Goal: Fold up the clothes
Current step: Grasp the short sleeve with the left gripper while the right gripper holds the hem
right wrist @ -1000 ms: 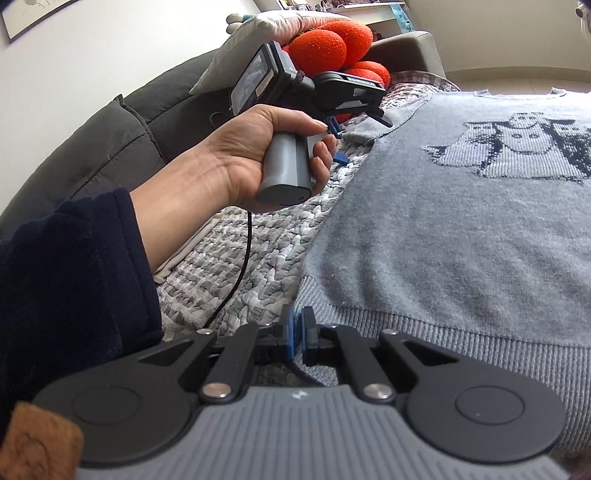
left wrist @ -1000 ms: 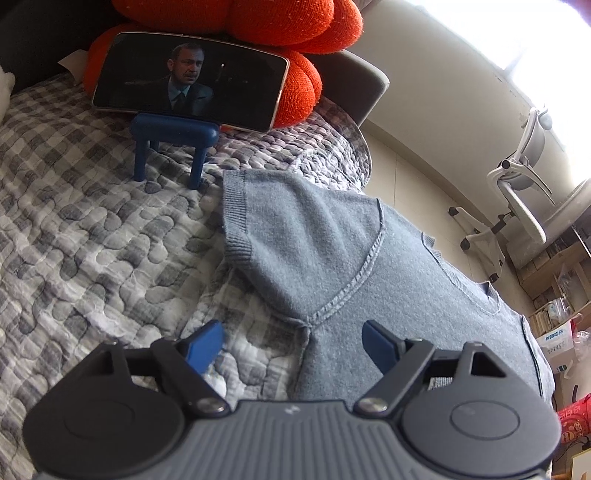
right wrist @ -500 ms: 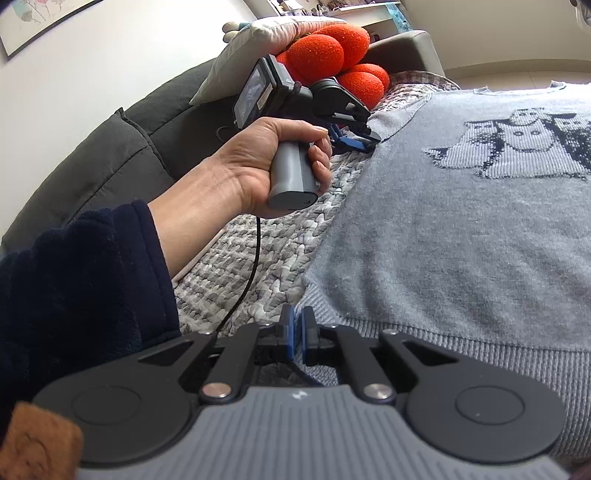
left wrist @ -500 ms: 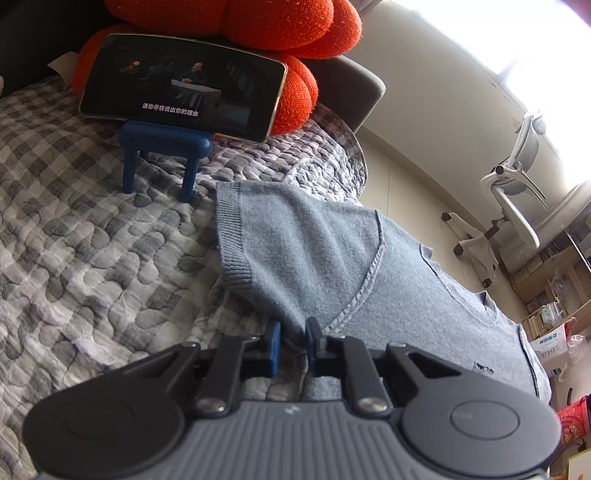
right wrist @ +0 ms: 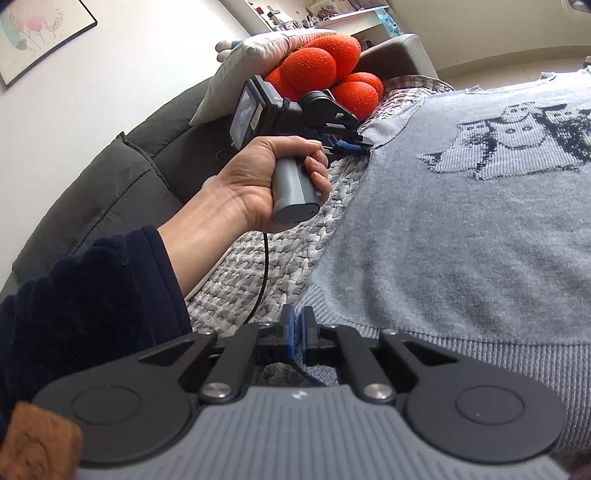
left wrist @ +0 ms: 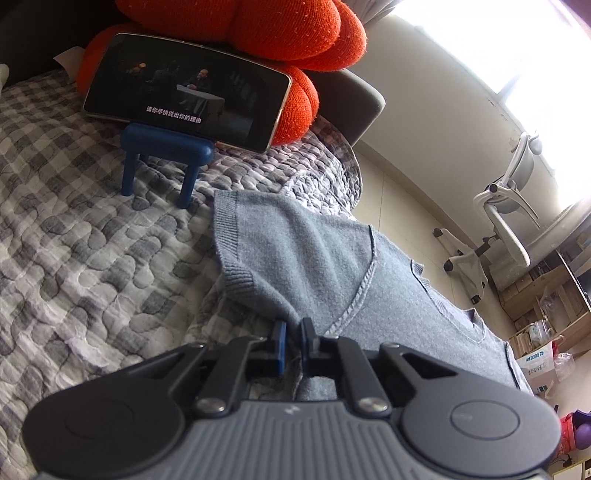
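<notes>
A grey knit sweater (left wrist: pixel 295 258) with a snowman pattern (right wrist: pixel 517 147) lies flat on the quilted sofa cover. My left gripper (left wrist: pixel 291 332) sits at the underarm where the short sleeve meets the body; its jaws are closing the last bit, and the blue pads pinch the knit. The right wrist view shows that same left gripper (right wrist: pixel 364 146) at the sweater's far corner, held by a bare hand (right wrist: pixel 258 184). My right gripper (right wrist: pixel 297 325) is shut on the ribbed hem corner of the sweater (right wrist: pixel 461 240) nearest me.
A phone (left wrist: pixel 184 99) playing video leans on a small blue stand (left wrist: pixel 166 147) against an orange cushion (left wrist: pixel 258 29). The checked quilt (left wrist: pixel 74 258) spreads to the left. A dark sofa back (right wrist: pixel 92 184) runs behind, and a white office chair (left wrist: pixel 506 221) stands on the floor.
The left gripper's jaws went from wide open to pinched on the sweater at the underarm and edged forward. The right gripper stayed shut on the hem.
</notes>
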Motion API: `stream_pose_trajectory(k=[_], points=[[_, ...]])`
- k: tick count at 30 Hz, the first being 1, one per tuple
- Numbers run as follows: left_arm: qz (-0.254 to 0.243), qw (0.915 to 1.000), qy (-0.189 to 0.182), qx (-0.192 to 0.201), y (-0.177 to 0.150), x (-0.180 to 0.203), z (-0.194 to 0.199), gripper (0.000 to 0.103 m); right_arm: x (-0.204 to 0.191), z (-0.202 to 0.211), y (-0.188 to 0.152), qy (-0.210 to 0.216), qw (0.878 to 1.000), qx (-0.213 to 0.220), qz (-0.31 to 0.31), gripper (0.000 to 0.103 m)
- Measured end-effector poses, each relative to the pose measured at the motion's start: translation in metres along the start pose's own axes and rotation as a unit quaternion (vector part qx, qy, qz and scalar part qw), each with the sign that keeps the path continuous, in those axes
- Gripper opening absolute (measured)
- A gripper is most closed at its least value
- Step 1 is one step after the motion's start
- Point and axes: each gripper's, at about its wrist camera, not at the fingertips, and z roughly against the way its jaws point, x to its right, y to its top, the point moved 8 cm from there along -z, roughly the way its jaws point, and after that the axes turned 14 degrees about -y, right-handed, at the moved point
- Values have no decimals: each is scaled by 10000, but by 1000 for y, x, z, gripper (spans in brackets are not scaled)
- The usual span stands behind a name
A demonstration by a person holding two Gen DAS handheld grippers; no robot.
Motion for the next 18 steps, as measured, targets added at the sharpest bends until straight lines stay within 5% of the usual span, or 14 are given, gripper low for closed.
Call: stream_pose_trajectory(k=[18], points=[[572, 9981, -207, 111, 4, -17, -10, 9, 1, 8, 3, 145, 9996, 20, -224, 4]])
